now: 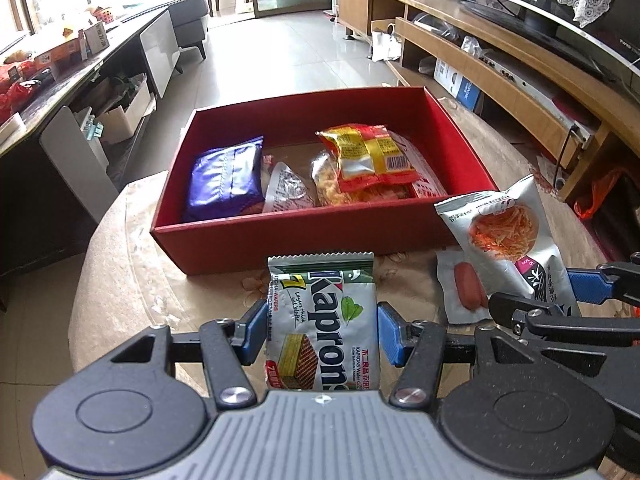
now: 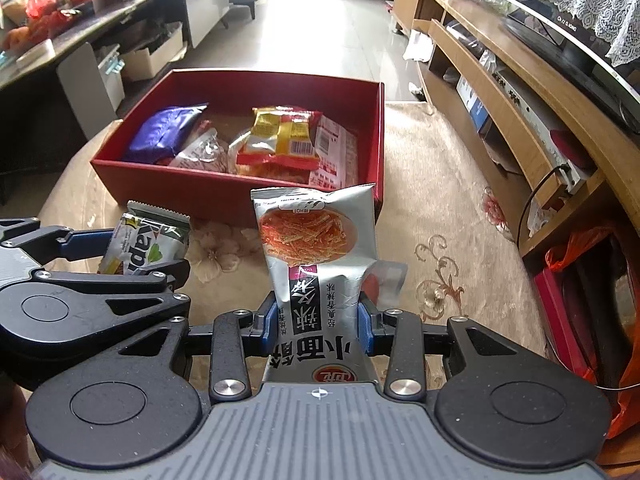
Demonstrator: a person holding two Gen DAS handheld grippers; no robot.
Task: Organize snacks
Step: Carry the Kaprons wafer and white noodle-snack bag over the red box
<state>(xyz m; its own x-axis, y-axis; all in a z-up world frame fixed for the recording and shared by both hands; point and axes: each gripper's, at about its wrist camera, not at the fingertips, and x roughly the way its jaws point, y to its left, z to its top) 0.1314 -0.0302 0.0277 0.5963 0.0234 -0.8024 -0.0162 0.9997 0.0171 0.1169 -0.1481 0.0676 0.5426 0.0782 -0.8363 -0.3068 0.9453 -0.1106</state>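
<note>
Floral cloth covers the round surface [image 2: 440,208] under both my hands. My left claw [image 1: 322,332] is clamped across a Kaprons wafer pack [image 1: 320,320], its long axis pointing straight ahead at the red box [image 1: 280,240]. My right claw [image 2: 318,320], nearer the box's right corner, pinches a silver spicy-strip packet [image 2: 316,248] the same way. Ahead, the box already holds a purple bag [image 1: 224,180] and yellow-red packs [image 1: 368,152].
</note>
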